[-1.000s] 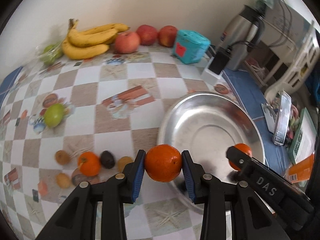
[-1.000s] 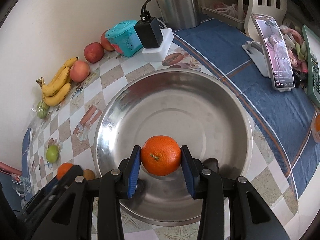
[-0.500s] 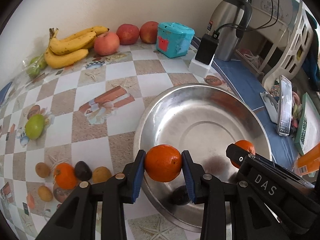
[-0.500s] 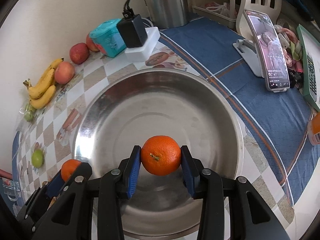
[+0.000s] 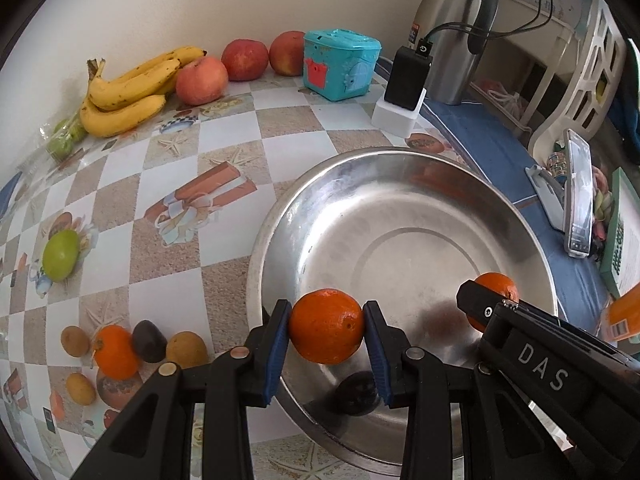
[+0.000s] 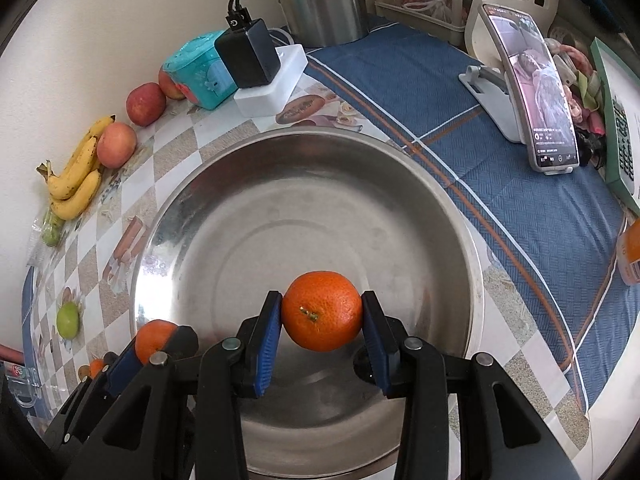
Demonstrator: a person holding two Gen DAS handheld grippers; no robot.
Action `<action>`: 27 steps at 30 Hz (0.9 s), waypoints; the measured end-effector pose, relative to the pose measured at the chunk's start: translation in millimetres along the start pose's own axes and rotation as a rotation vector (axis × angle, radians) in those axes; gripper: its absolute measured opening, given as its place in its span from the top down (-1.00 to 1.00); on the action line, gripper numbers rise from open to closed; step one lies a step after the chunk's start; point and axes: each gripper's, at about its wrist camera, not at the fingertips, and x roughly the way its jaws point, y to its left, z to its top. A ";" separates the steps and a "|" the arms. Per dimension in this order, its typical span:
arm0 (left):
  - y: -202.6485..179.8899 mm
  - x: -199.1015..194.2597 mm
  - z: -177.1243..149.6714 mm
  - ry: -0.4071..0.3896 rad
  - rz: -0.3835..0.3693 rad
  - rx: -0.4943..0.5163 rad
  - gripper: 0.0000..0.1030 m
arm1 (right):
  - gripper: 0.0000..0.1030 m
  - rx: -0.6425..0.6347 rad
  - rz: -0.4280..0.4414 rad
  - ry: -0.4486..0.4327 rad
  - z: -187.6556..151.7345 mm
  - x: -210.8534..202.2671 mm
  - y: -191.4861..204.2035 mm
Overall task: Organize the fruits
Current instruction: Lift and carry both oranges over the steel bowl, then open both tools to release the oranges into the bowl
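We are holding an orange (image 5: 326, 331) in the left gripper (image 5: 326, 334), its blue pads pressing both sides of the fruit over the bowl's (image 5: 280, 216) rim at about eight o'clock. We are gripping a second orange (image 6: 322, 310) the same way in the right gripper (image 6: 322, 314), hanging over the bowl's floor toward six o'clock (neither fruit is touching the metal). Outside the bowl at nine o'clock, a third orange (image 5: 115, 351) is sitting among small brown fruits (image 5: 186, 347). Bananas (image 5: 128, 90) and apples (image 5: 202, 79) are lying by the wall at eleven o'clock, beside a teal box (image 5: 340, 63).
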 end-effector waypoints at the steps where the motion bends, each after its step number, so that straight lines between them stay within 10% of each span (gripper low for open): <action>1: 0.4 -0.5 0.1 -0.001 -0.001 -0.001 0.21 | 0.19 0.000 -0.002 0.002 -0.1 0.5 0.0; 27: 20.1 -34.8 15.3 -0.055 0.037 -0.024 -0.01 | 0.13 0.021 -0.002 -0.096 1.9 -24.6 -3.8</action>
